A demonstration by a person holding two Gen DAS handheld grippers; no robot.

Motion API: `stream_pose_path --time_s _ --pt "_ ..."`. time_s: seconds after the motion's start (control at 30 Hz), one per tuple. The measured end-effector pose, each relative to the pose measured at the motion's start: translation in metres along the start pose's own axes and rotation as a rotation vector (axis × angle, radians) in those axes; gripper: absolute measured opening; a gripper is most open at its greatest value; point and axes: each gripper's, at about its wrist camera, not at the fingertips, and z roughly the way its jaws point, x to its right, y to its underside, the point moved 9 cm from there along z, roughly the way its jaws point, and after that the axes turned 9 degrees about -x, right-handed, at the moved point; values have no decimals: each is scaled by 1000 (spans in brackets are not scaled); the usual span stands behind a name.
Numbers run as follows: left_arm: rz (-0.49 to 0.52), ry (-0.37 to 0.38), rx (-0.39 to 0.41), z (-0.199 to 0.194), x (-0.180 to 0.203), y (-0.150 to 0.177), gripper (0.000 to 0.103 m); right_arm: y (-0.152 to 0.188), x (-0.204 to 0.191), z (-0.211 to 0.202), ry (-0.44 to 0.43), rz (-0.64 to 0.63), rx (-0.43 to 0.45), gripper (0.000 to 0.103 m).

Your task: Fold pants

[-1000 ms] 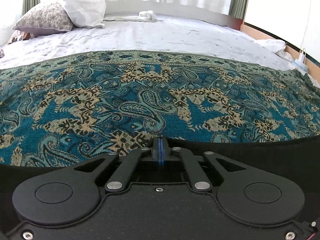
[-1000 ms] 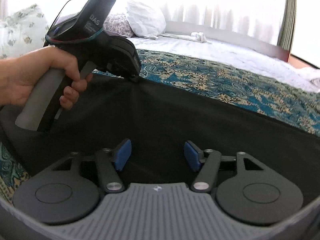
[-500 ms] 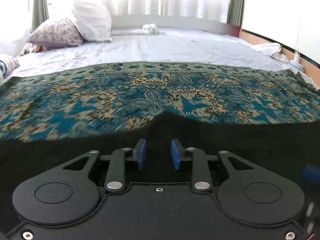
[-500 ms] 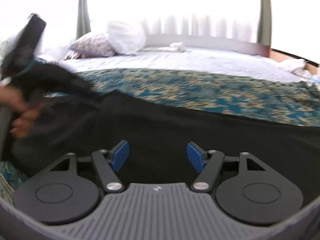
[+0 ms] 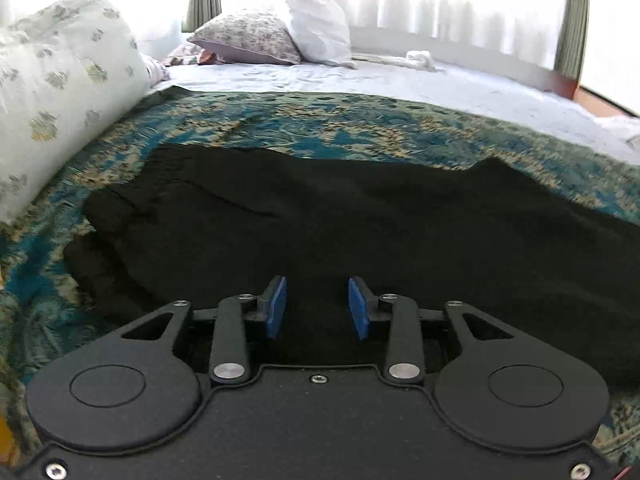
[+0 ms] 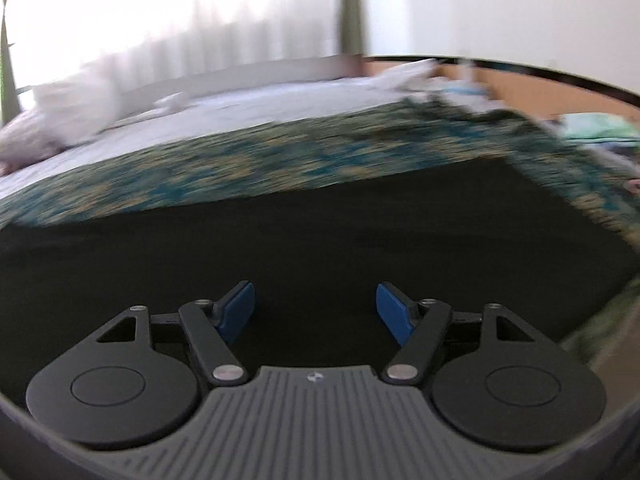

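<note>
While both tongs angle down, L tongs (image 5: 316,308) just opened, black pants (image 5: 360,232) below.

Teal paisley bedspread (image 5: 360,128) over white sheet (image 5: 440,80); pillows (image 5: 256,36) behind; curtains (image 5: 576,20)

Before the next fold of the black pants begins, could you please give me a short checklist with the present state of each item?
1. Left tool free of cloth: ok, its blue pads stand apart with nothing pinched.
2. Right tool free of cloth: ok, jaws wide, nothing between them.
3. Black fabric pants on the teal paisley bedspread: ok.
4. Pants lying flat: not ok, creases and a bunched edge show at the left end.
5. Pale floral pillow apart from the pants: ok, a strip of bedspread lies between them.
6. Far right end of the pants lined up: cannot tell, the right wrist view is blurred.
</note>
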Motion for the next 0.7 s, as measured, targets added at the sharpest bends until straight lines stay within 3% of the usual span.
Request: stream_pose_path --time_s 0.07,0.2,0.3,0.5,0.7 --pt "10 -14 -5 -3 3 1 34 -9 41 -1 71 153 31 79" --pt "58 45 1 -10 33 -2 36 -6 96 -32 58 433 200 79" --pt "98 102 10 -14 68 -6 37 7 129 -52 69 603 278 79" --pt "212 229 20 -21 151 -1 40 17 161 -54 125 667 235 80" --pt "341 280 1 -16 218 15 41 17 171 -34 110 668 174 80"
